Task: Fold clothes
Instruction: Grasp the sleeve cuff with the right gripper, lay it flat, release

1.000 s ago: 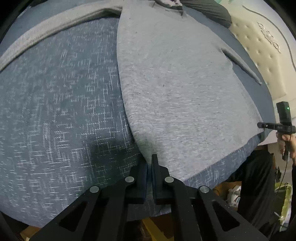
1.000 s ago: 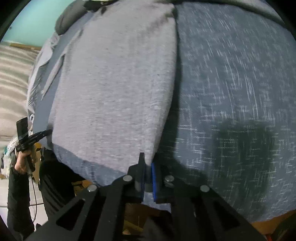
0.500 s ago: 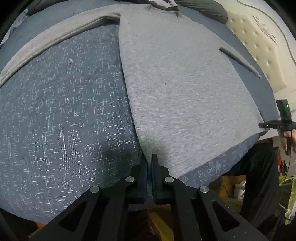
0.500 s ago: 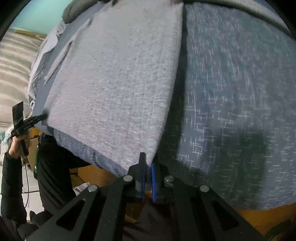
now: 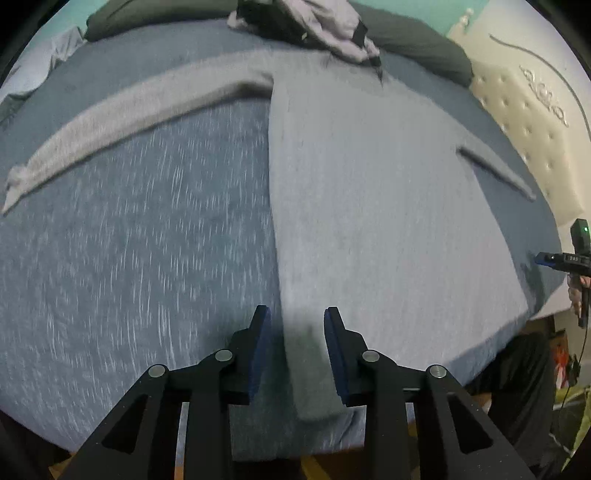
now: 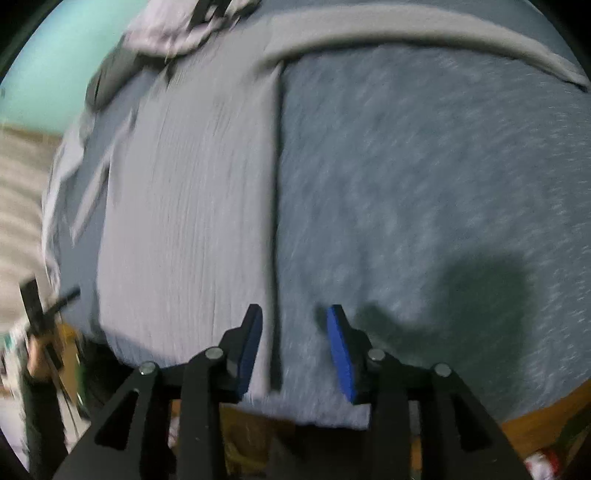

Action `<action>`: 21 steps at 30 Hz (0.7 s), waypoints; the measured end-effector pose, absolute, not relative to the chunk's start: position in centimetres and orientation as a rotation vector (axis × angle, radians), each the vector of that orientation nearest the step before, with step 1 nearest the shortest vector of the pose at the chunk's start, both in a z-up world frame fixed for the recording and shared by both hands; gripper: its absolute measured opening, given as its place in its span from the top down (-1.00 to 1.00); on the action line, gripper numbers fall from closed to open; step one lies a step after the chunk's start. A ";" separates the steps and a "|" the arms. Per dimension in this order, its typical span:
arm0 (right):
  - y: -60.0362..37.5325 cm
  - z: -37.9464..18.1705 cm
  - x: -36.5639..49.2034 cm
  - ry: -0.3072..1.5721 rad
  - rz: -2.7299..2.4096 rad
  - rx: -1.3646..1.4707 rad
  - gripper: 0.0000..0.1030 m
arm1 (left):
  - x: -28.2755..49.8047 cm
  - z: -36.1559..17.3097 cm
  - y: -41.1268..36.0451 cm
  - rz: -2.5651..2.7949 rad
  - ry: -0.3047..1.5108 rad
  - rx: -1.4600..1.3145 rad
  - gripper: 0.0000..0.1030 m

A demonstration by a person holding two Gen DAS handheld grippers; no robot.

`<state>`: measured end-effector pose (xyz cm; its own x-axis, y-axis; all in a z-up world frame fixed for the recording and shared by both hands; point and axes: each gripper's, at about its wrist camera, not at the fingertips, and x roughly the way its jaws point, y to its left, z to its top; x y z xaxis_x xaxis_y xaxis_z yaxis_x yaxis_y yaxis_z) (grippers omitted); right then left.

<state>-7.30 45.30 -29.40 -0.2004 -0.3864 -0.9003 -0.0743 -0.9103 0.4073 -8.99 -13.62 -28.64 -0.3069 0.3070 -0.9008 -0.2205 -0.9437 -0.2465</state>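
1. Here, a grey sweater [image 5: 369,192] lies flat on the bed [image 5: 129,258], its hem reaching the bed's near edge.
2. One sleeve [image 5: 122,122] stretches sideways from the sweater's shoulder across the blue bedcover; the other sleeve [image 5: 495,170] lies along the sweater's far side.
3. The left gripper [image 5: 293,314] stands wide, holding nothing, with a hem corner of the sweater lying loose between its jaws.
4. The right gripper [image 6: 293,314] is also wide and holds nothing; the sweater's side edge [image 6: 275,206] runs between its jaws, cloth on one side and bare bedcover on the other.
5. A heap of clothes [image 5: 321,26] sits beyond the sweater's collar, at the far side of the bed.
6. A tufted headboard [image 5: 524,122] stands past the sweater's folded sleeve.
7. Both views are blurred, so fine creases in the sweater cannot be told.
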 end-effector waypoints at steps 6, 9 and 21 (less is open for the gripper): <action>51.2 -27.4 -10.2 -0.733 -2.412 1.730 0.26 | -12.1 -28.2 -12.2 2.366 -0.180 -1.528 0.22; 53.8 -26.7 -11.8 -0.794 -2.495 1.683 0.24 | -13.7 -28.0 -11.5 2.396 -0.215 -1.484 0.18; 67.7 -26.9 -15.7 -1.184 -2.694 1.488 -0.27 | -18.2 -30.9 -8.6 2.477 -0.351 -1.416 -0.32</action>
